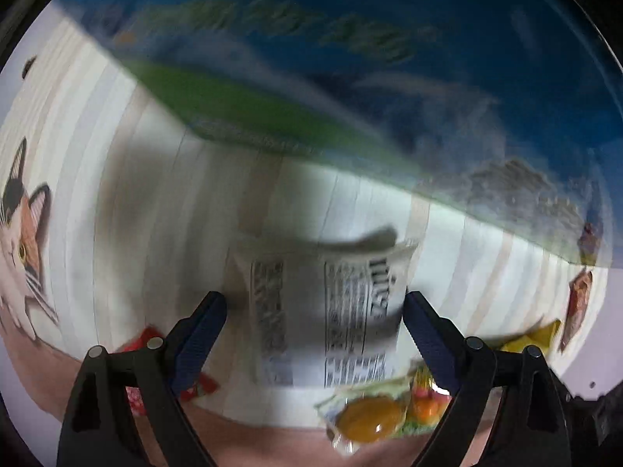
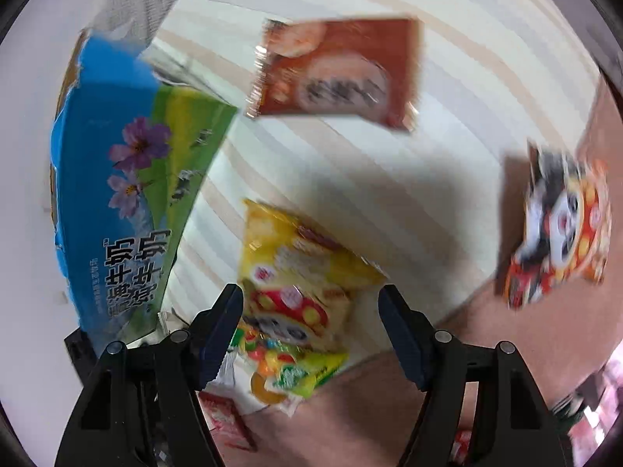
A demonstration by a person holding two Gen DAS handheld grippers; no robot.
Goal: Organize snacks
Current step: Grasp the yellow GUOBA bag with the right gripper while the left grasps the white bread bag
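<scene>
**Snack packets scattered beside a blue box**

Left wrist view: the left gripper [image 1: 315,311] has its jaws apart, with a white packet [image 1: 323,311] lying between them on the striped cloth [image 1: 155,194]; whether the fingers touch it is lost in blur. The packet shows its printed back, black text in blocks. Just below it lies a clear packet [image 1: 373,416] with orange and green contents. A big blue box [image 1: 350,58] with a green band fills the top. A cat print [image 1: 23,233] sits at the cloth's left edge.

Right wrist view: the right gripper [image 2: 311,311] also has its jaws apart, over a yellow packet [image 2: 300,272] that overlaps a green one [image 2: 300,373]. A brown packet [image 2: 338,74] lies farther off, a red panda packet [image 2: 560,225] well to the right. The box [image 2: 128,186], printed with purple flowers, stands at left.
</scene>
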